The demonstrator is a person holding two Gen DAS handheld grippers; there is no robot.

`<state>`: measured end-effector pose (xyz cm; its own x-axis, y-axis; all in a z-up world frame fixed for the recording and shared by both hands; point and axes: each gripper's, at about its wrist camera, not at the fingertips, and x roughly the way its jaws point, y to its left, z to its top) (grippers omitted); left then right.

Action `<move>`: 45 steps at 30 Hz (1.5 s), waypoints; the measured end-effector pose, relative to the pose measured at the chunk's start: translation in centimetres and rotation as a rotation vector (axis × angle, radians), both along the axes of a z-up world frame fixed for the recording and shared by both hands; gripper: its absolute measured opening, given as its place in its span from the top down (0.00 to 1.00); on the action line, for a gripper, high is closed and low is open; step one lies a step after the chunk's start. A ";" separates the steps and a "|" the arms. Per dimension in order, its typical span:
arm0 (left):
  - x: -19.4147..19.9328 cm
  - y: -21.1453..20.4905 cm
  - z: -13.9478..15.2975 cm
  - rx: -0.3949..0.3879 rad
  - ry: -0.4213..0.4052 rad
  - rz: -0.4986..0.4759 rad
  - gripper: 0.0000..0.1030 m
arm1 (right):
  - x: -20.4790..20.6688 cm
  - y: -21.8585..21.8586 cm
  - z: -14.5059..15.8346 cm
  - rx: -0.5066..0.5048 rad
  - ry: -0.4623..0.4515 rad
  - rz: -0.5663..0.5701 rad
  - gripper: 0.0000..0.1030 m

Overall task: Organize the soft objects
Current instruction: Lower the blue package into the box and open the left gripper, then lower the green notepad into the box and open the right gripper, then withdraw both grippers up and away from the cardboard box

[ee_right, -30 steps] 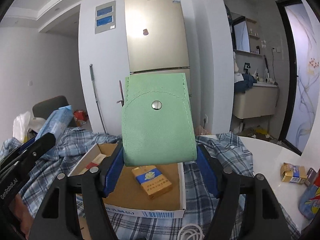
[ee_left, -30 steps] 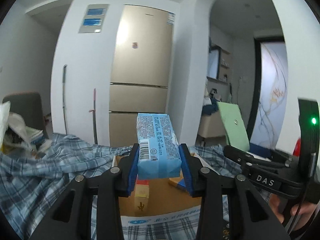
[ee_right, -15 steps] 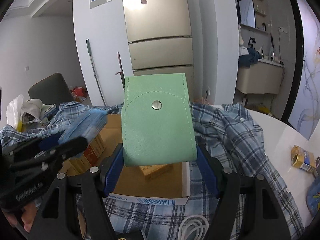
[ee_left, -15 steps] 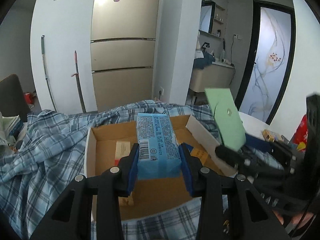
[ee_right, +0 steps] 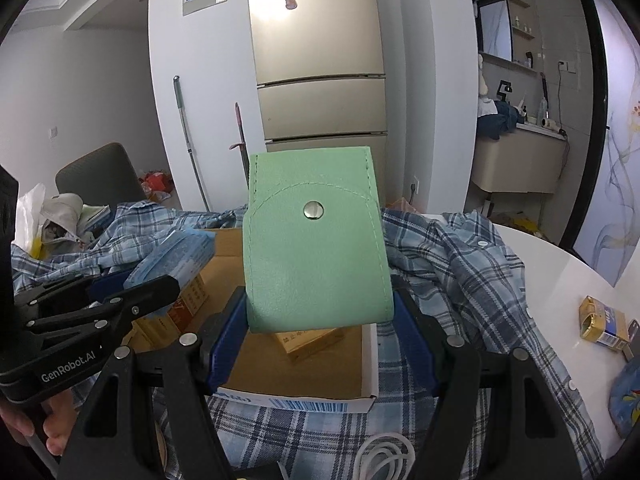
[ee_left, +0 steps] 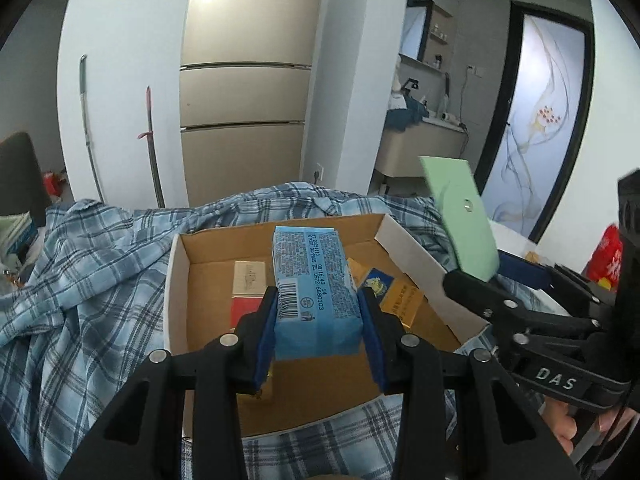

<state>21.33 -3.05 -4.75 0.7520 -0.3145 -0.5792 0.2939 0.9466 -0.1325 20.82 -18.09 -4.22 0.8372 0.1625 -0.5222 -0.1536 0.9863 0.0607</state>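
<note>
Fingers (ee_left: 267, 328) clamp tissue pack (ee_left: 314, 288) above box (ee_left: 176, 280).

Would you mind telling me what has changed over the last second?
Both grippers tipped down and came in over the cardboard box, so its floor now fills the views. The left gripper stays clamped on the blue packet, the right gripper on the green pouch. Nothing was released; the box's contents lie as before.

Pouch (ee_right: 316, 256): matt grained green leatherette, shiny metal snap. Tissue pack (ee_left: 314, 292): glossy blue plastic wrap. Box (ee_left: 208, 280): matt brown cardboard. Shirt (ee_left: 80, 280): soft plaid cloth.
</note>
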 end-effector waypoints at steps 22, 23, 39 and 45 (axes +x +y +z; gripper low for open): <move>-1.0 2.1 1.5 -0.045 -0.113 0.117 0.18 | 1.0 0.5 -1.0 0.016 0.073 0.032 0.33; -1.0 2.0 1.6 -0.039 -0.119 0.117 0.18 | 1.2 0.7 -1.2 0.013 0.082 0.041 0.33; -3.5 0.8 5.9 0.019 -0.223 0.088 0.18 | -0.1 0.2 2.5 0.038 -0.030 0.023 0.21; -8.9 1.4 8.9 -0.003 -0.397 0.190 0.18 | -2.9 0.5 5.5 0.048 -0.127 0.006 0.14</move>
<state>12.43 -1.66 4.11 0.9609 -0.1499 -0.2328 0.1429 0.9886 -0.0470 17.89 -17.58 1.33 0.8948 0.1902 -0.4040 -0.1693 0.9817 0.0874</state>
